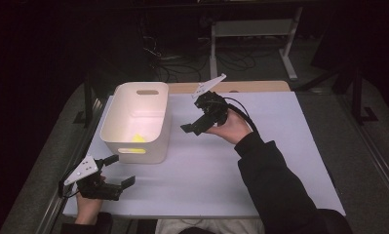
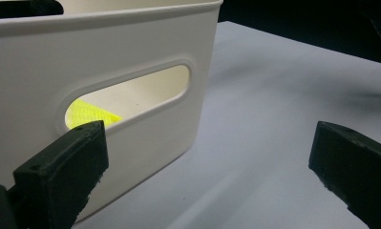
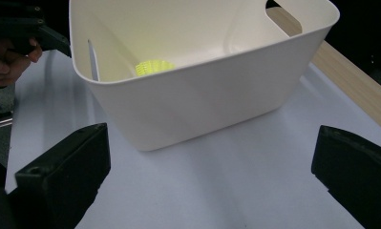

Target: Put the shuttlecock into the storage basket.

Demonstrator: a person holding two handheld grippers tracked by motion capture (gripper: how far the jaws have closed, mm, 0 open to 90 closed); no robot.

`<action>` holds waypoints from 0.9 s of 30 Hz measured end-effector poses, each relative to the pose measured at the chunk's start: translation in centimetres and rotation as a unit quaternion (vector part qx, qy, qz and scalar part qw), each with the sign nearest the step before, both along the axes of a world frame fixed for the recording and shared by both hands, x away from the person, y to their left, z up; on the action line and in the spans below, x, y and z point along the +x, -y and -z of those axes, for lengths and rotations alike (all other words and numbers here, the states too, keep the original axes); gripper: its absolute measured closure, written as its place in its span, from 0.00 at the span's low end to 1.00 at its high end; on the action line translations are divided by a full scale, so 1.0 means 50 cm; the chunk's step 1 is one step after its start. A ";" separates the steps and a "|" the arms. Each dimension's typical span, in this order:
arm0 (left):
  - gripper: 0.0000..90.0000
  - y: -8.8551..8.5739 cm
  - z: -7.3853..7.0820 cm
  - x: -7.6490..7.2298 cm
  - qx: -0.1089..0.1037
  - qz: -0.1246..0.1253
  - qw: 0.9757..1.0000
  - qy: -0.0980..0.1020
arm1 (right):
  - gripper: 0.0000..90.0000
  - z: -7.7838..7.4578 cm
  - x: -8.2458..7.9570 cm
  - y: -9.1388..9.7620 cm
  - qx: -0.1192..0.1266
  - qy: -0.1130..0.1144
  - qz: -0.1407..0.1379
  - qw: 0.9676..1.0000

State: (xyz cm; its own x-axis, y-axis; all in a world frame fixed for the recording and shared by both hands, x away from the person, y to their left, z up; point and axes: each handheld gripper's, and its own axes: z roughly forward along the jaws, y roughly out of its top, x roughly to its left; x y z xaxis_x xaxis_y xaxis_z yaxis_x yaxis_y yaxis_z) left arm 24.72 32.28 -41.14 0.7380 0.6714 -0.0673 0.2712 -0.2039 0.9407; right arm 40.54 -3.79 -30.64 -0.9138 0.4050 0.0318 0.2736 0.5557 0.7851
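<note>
A small yellow ribbed object (image 3: 153,67) lies on the floor of the white smooth plastic bin with rounded corners and oval handle slots (image 1: 155,127), at its near end. Both tongs are wide and empty: the left gripper (image 1: 115,170) near the bin's front wall, the right gripper (image 1: 193,117) raised beside it. I think any reach should come from above, avoiding the rim. The pale matte table (image 1: 260,146) looks flat.

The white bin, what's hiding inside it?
Inside the white bin lies one small yellow thing with a ribbed look, on the bottom near one end. It peeks through the handle slot in the left gripper view. The bin's near wall covers part of the floor, so anything there can't be seen.
</note>
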 end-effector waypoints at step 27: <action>0.00 0.000 0.000 0.000 0.001 0.000 1.000 -0.001 | 0.00 0.035 -0.031 0.124 0.017 -0.002 0.041 0.999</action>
